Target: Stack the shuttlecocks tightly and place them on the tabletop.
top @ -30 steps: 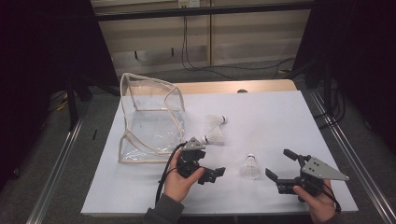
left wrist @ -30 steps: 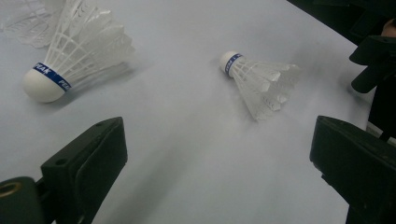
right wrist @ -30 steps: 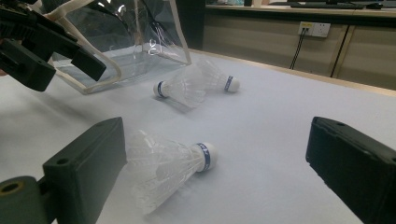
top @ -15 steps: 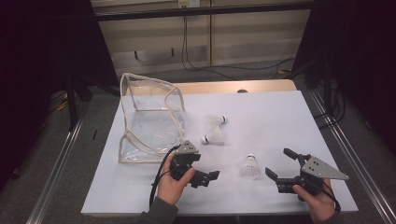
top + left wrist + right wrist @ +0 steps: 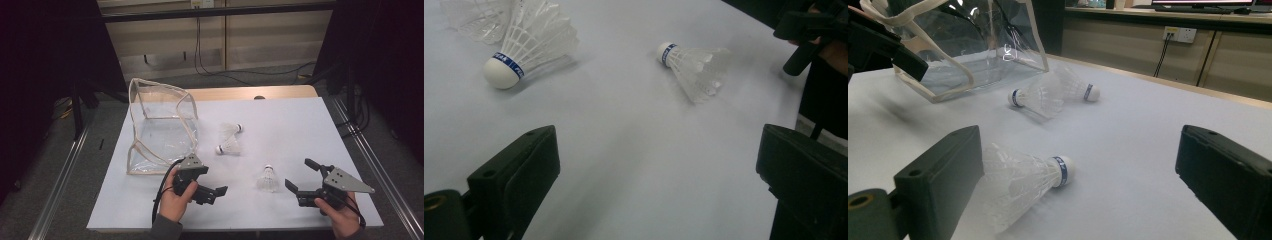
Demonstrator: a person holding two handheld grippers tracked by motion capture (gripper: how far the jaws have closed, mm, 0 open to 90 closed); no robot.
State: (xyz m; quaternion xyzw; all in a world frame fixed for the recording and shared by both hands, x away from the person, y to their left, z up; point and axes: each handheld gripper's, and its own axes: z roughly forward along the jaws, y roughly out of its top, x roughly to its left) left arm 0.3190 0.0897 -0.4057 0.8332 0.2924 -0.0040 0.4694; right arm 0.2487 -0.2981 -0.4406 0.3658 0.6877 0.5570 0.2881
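Note:
Three white shuttlecocks lie on the white table [image 5: 300,125]. Two lie close together by the clear bag [image 5: 160,130]: one [image 5: 231,129] farther back, one [image 5: 228,147] nearer. The third shuttlecock [image 5: 267,179] lies alone toward the front right. My left gripper [image 5: 212,182] is open and empty near the front edge, below the bag. Its own view shows the near shuttlecock [image 5: 524,45] ahead on the left and the lone one [image 5: 694,67] ahead on the right. My right gripper [image 5: 301,175] is open, with the lone shuttlecock [image 5: 1023,182] just ahead of its left jaw.
The clear bag [image 5: 958,50] has cream piping and stands open on the table's left. A wooden strip [image 5: 225,94] runs along the table's far edge. Metal rails [image 5: 370,160] flank the table. The other hand's gripper [image 5: 809,35] shows far off in the left gripper view.
My left gripper has drawn back toward the front edge, away from the two shuttlecocks by the bag. The right gripper and the shuttlecocks have stayed put.

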